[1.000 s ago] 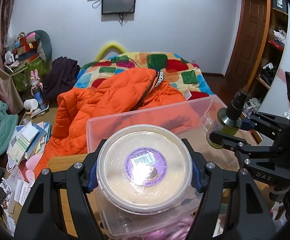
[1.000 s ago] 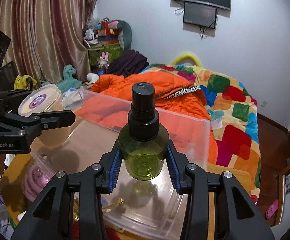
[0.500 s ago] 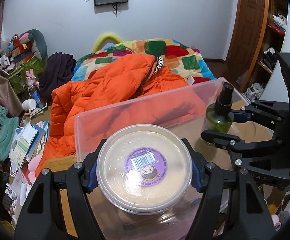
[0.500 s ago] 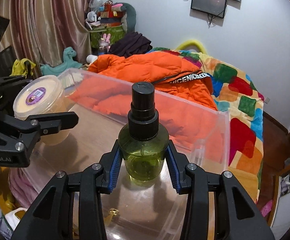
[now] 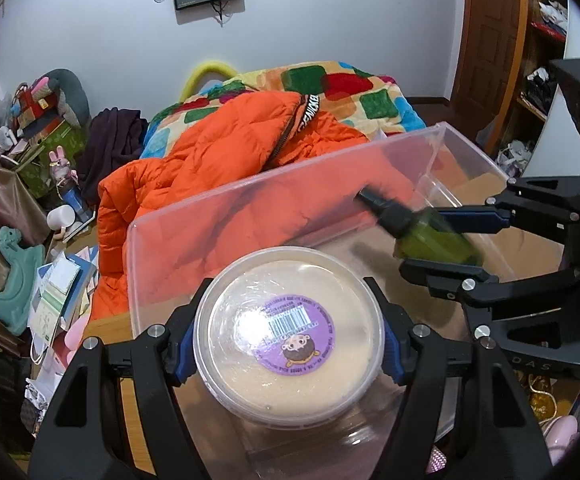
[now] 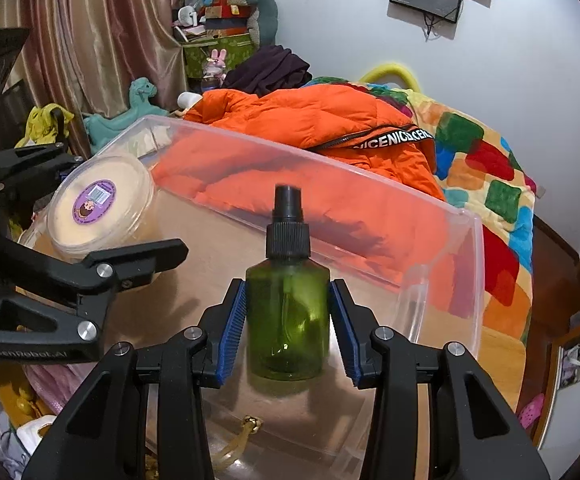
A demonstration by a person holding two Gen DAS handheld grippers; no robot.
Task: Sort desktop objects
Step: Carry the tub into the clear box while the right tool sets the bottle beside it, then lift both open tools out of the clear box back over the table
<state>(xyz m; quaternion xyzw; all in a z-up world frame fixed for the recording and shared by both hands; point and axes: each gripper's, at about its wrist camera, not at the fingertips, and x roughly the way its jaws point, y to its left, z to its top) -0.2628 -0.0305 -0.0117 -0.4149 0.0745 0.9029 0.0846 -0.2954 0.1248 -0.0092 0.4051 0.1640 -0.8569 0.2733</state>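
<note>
holding: left gripper (image 5: 286, 354) clamped on round tub (image 5: 288, 334); right gripper (image 6: 286, 334) clamped on green spray bottle (image 6: 286, 312); both inside clear bin (image 6: 475, 280) rim, bare floor between.

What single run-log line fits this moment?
left tongs: gripping round tub | right tongs: gripping green spray bottle | both inside clear bin | nothing released

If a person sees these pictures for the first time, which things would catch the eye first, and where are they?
Probably the bright orange jacket on the bed, behind the clear plastic bin. Next, the round tub with a purple label, gripped in the left tongs over the bin's near side. Then the green spray bottle, held between the blue pads of the right tongs, also over the bin.
</note>
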